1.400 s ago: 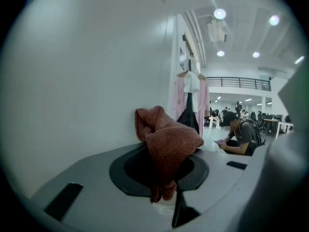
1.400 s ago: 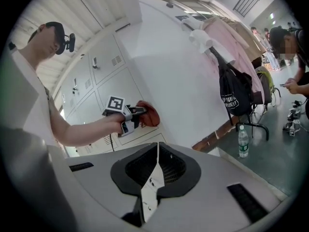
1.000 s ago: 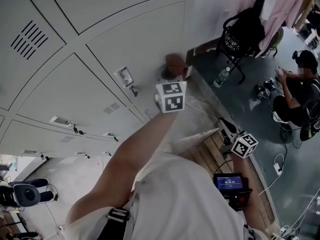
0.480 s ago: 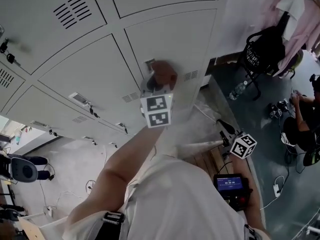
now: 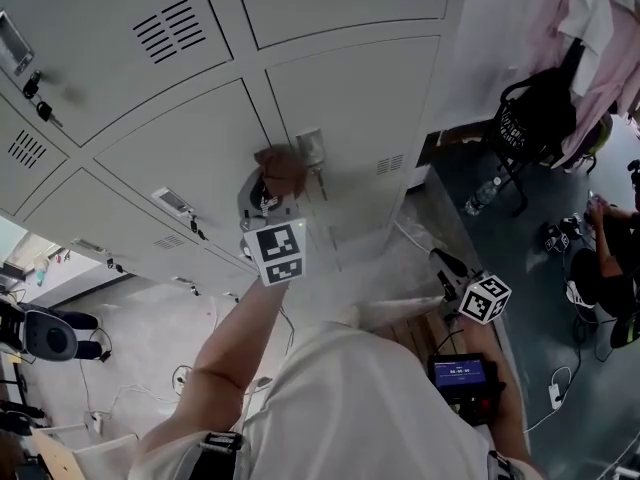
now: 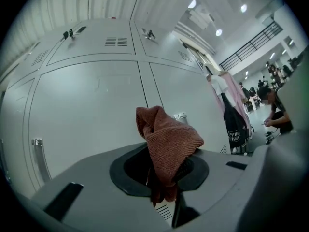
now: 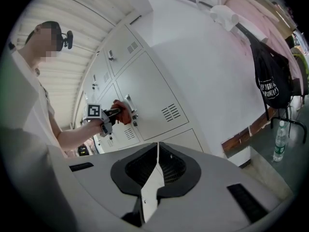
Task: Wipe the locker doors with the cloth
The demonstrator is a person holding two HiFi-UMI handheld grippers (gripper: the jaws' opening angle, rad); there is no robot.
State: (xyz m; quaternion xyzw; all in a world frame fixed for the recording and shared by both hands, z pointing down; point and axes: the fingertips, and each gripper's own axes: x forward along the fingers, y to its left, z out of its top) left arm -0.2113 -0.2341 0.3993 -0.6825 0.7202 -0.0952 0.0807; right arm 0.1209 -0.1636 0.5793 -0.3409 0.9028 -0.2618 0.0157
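My left gripper [image 5: 277,182] is shut on a reddish-brown cloth [image 5: 282,168] and holds it against a grey locker door [image 5: 190,153], just left of the door's latch [image 5: 312,149]. In the left gripper view the cloth [image 6: 167,144] bunches up out of the left gripper [image 6: 163,180] and hides its tips, with the locker door [image 6: 87,110] close ahead. The right gripper view shows the left gripper [image 7: 116,113] and the cloth [image 7: 122,113] at the door from the side. My right gripper [image 7: 157,153] is shut and holds nothing. It hangs low by my hip [image 5: 442,264], away from the lockers.
A black bag on a chair [image 5: 530,118] and hanging pink clothes [image 5: 600,18] stand to the right. A water bottle [image 5: 478,196] is on the floor, and a person [image 5: 610,268] sits at the far right. A wooden bench [image 5: 420,323] runs below me. An office chair [image 5: 45,338] stands at left.
My left gripper has carried the cloth leftward along the locker door, from right of the latch to left of it. The right gripper has stayed low.
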